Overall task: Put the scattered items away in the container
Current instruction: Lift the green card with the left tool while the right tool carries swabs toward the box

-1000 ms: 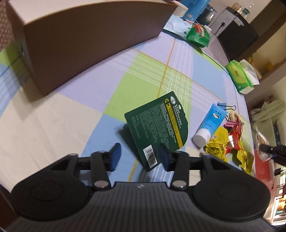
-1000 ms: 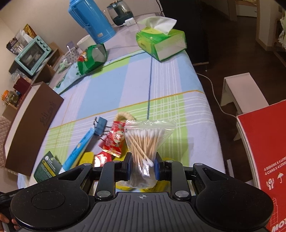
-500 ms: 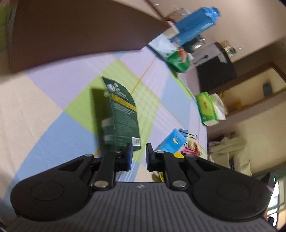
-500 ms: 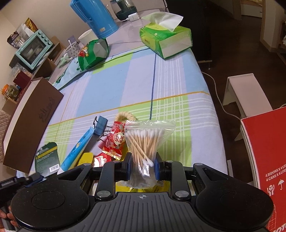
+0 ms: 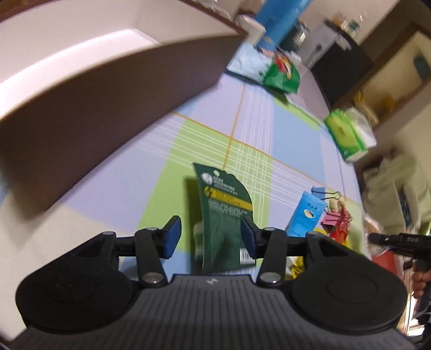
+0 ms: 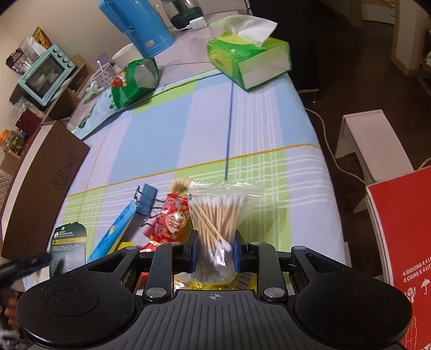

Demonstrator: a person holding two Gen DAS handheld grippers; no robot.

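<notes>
Your left tongs (image 5: 209, 237) stand released in the left wrist view, blue pads spread wide. The dark green sachet (image 5: 225, 215) sits between them, close against the right pad; motion blur hides whether it touches. You cannot tell whether the sachet is resting on the checked tablecloth (image 5: 258, 126) or is clear of it. The brown box (image 5: 89, 107), the container, fills the upper left, its pale inside showing above the brown wall. To the right of the sachet a blue tube (image 5: 307, 212) lies with a blue binder clip (image 5: 322, 191) just beyond it and a pink clip (image 5: 332, 218) beside it. Towards the cloth's far end lie a green snack bag (image 5: 282, 74) and a green tissue pack (image 5: 347, 133). At the right edge your other tool shows, blurred.

In the right wrist view your right tongs (image 6: 214, 253) are clenched on a clear zip bag of cotton swabs (image 6: 219, 212), gripped near its lower end with the zip end pointing away from you. Behind it on the tablecloth (image 6: 188, 129) lie a red foil packet (image 6: 172, 220), the binder clip (image 6: 146, 199) and the tube (image 6: 113, 231). The sachet (image 6: 68, 245) sits near the cloth's left edge, by the near end of the box (image 6: 45, 183). At the far end stand a tissue box (image 6: 247, 63), the snack bag (image 6: 134, 80) and a blue thermos jug (image 6: 134, 24).
</notes>
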